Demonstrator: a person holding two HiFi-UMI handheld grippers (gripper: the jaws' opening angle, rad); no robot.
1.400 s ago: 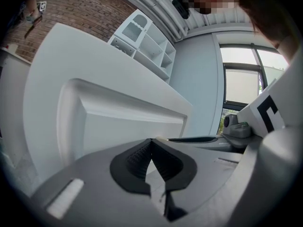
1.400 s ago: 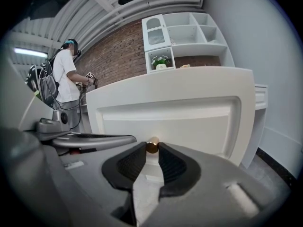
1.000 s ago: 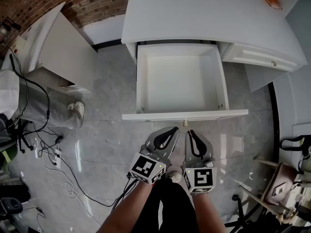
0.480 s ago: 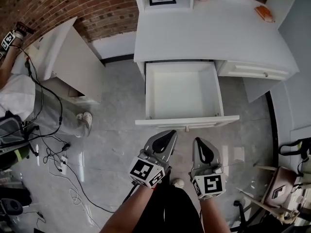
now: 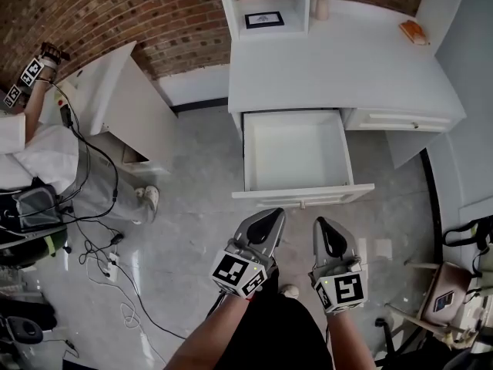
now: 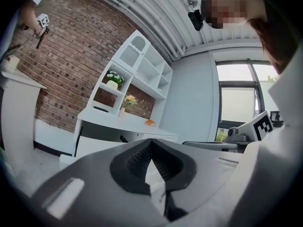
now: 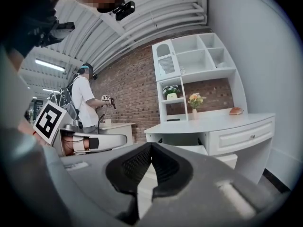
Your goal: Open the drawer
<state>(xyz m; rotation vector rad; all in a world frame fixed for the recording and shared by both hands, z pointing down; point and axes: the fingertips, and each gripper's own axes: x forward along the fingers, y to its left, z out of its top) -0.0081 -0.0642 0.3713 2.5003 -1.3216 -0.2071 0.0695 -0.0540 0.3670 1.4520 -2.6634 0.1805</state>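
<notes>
Bright, even daylight. Window (image 6: 236, 108) blown out white. Pale glare patches on glossy floor (image 5: 185, 230); soft shadow inside drawer (image 5: 296, 156). Strong fisheye bending, dark corners in gripper views. Nearby fingers (image 7: 137, 167) slightly out of focus.

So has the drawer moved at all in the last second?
No. The drawer sticks out of the desk just as far as before.

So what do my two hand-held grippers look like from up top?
The left hand-held gripper and right hand-held gripper match: light grey bodies tapering forward, black ribbed pads inside. Each carries a white cube with black square markers by the hand. No sleeves show on the forearms.
</notes>
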